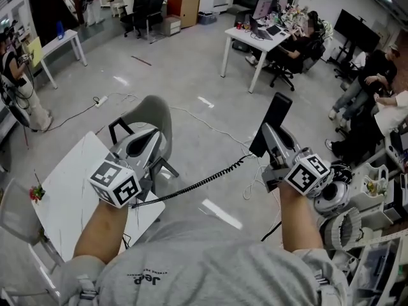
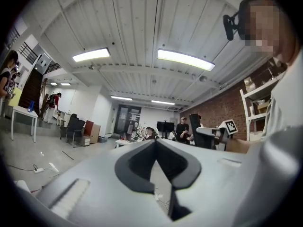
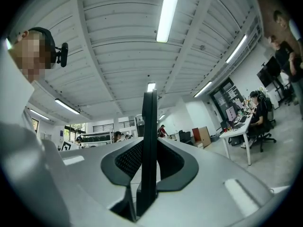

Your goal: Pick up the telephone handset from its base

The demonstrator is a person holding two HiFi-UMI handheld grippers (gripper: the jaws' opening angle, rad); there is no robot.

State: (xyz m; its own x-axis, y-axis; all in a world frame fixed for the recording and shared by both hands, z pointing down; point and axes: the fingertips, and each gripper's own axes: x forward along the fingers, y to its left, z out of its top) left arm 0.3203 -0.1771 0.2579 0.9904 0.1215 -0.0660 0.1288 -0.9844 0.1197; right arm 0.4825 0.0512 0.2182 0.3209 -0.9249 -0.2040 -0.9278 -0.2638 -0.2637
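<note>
The black telephone handset (image 1: 273, 121) is up in the air, seen edge-on in the right gripper view (image 3: 149, 141). My right gripper (image 1: 270, 137) is shut on its lower end, a dark pad on each side. A black coiled cord (image 1: 191, 185) runs from the handset down and left, passing under my left gripper (image 1: 150, 136). The left gripper is held up over the table corner with its fingertips together and nothing between them. The telephone base is not in view; the cord's far end is hidden behind my left hand.
A white table (image 1: 64, 196) stands below my left arm, with a grey chair (image 1: 156, 110) just beyond it. Loose cables (image 1: 210, 129) cross the floor. Shelves and equipment (image 1: 373, 193) crowd the right side. People sit at a white desk (image 1: 255, 40) further off.
</note>
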